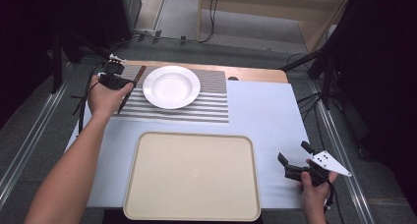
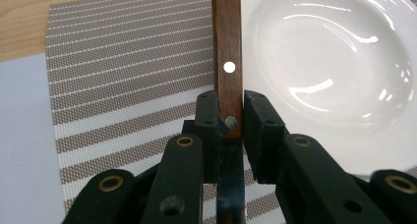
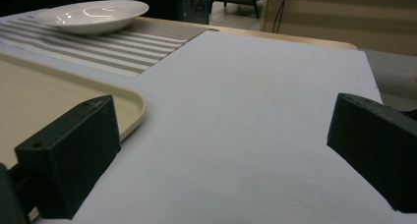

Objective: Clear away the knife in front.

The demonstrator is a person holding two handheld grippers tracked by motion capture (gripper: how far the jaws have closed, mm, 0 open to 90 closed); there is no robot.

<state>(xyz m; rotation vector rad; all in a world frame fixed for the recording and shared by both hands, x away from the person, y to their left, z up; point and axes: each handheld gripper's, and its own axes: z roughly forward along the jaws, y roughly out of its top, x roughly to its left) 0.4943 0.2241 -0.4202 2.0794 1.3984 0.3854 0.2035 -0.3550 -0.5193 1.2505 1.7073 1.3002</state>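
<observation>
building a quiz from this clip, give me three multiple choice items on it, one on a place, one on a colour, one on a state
1. Where does the white bowl sit?
A. on the striped placemat
B. in the beige tray
C. on bare wood

2. What colour is the handle in the left gripper?
A. white
B. brown
C. blue

3. How do the right gripper's jaws stand?
A. shut on the tray
B. shut on the bowl
C. open, holding nothing

A, the stripes lie under it; B, brown wood with rivets; C, a wide gap over the bare table cover.

High view looks down; both gripper views, close, share the plate (image 1: 171, 87).
</observation>
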